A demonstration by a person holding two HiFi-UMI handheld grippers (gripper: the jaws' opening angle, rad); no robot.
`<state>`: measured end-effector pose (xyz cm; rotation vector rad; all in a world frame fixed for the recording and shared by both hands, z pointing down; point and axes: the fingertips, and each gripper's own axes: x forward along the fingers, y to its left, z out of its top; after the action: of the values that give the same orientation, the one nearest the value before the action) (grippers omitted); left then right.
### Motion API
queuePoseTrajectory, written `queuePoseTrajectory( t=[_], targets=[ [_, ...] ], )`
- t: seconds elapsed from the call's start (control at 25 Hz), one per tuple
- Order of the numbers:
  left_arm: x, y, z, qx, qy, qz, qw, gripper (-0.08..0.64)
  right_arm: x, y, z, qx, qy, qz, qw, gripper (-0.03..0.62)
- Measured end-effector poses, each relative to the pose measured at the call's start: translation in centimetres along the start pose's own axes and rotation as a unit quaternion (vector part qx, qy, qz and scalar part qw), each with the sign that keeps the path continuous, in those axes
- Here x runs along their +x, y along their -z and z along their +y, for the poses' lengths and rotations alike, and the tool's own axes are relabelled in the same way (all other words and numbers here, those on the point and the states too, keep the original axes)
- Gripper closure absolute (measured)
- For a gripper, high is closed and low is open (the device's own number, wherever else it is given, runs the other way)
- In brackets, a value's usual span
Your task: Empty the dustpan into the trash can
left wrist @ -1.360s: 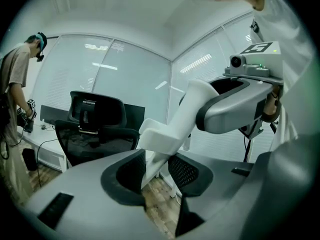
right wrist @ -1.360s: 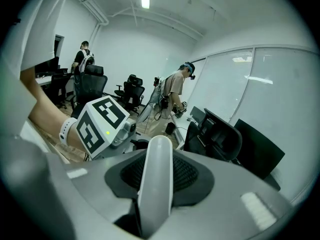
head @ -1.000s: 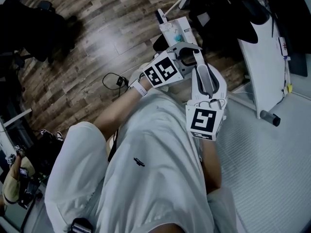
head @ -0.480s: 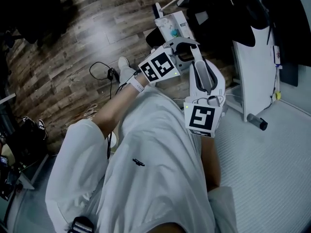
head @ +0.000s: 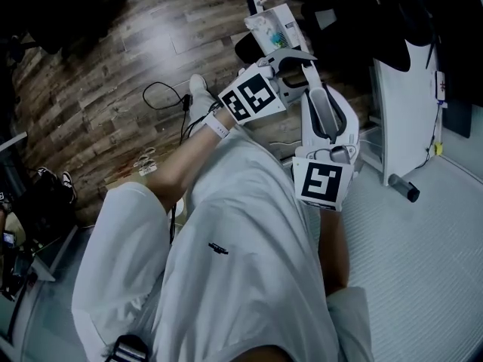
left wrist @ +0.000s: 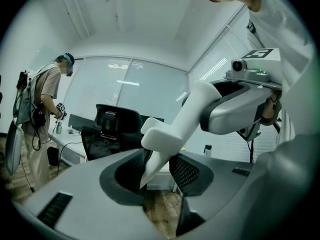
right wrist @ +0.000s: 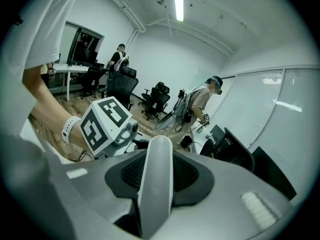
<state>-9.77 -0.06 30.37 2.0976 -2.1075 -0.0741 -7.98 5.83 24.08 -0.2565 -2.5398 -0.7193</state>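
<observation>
1. Our right gripper (right wrist: 159, 171) has its jaws closed on a white handle (right wrist: 158, 204), which fills the gap between the two black mesh pads and reaches a little past them.
2. The far end of that handle narrows to a thin wedge, and the wedge sits between the jaws of our left gripper (left wrist: 157, 169).
3. The left jaws have just been opening. Their pads stand apart, with the wedge close to one pad and a clear gap to the other.
4. In the head view the two grippers meet in front of our white shirt (head: 226, 277), the left one pointing across the tip of the right.
5. What we take for the dustpan (head: 269, 36), white with teal on it, is over the wood floor (head: 128, 74) just beyond the left gripper. Its print is too small for us to read.
6. Each marker cube (head: 253, 96) shows only black-and-white square patterns, with no words.
7. A small dark logo (head: 216, 249) on the shirt is not legible.
</observation>
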Motion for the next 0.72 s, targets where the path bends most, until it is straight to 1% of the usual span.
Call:
queuePoseTrajectory(
  t=[0.2, 0.44, 0.56, 0.72],
  targets=[
    [0.0, 2.9, 0.0, -0.012, -0.007, 0.019, 0.9997, 0.408, 0.9, 2.5, 1.6, -0.014, -0.01, 0.008, 1.0, 0.466],
    [-0.6, 6.8, 0.4, -0.047, -0.02, 0.022, 0.9985, 0.402, 2.5, 4.9, 3.9, -0.019, -0.032, 0.011, 0.999, 0.466],
    [-0.7, 7.0, 0.2, -0.048, -0.026, 0.018, 0.9983, 0.4, 2.3, 5.1, 4.2, -0.023, -0.037, 0.011, 0.999, 0.466],
    [-0.2, 6.5, -0.1, -0.045, -0.025, 0.016, 0.9985, 0.4, 1.8, 5.0, 3.5, -0.029, -0.035, 0.008, 0.999, 0.466]
  ],
)
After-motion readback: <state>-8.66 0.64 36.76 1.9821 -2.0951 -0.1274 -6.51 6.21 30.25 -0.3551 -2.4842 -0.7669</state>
